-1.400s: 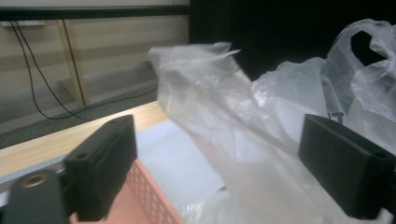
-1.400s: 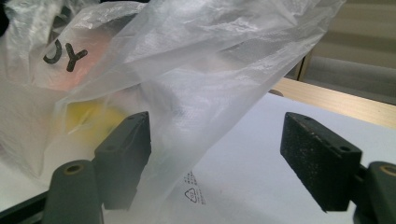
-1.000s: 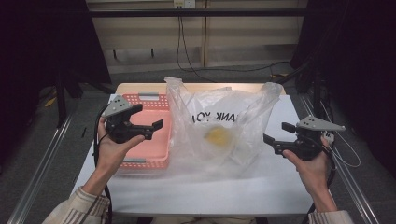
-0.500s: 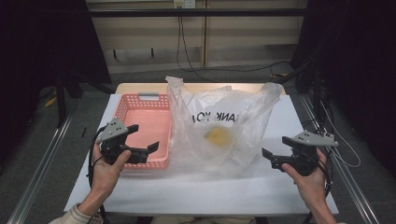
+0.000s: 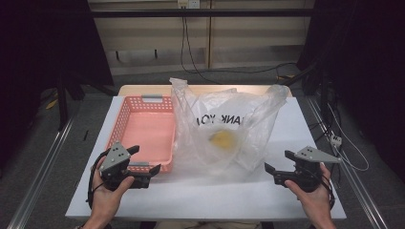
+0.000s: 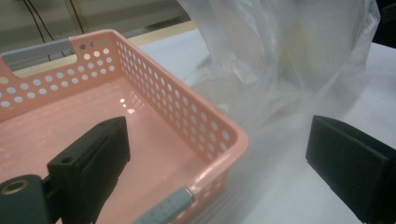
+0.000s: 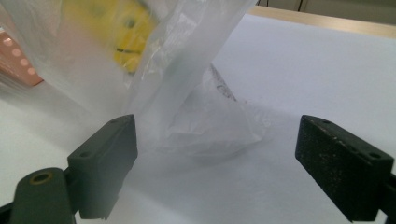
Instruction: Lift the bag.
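Clear plastic bag (image 5: pixel 224 129) stands slumped mid-worktop (image 5: pixel 210 200), w/ a yellow item (image 5: pixel 222 139) inside it, low down. Pink basket (image 5: pixel 143 131) sits touching the bag's left side, nothing in it. My left tool (image 5: pixel 145 160) hovers at the basket's near corner, just left of the bag, jaws spread, holding nothing. My right tool (image 5: pixel 277 162) hangs off the bag's near-right corner, apart from it, jaws spread too, pinching nothing. I'd judge this is the approach step: both hands lined up, bag untouched. Next move, prob.: bring the right tool in to nip the loose film at the bag's edge. The film is thin and slippery, so I'd pinch a fold, not a single layer.
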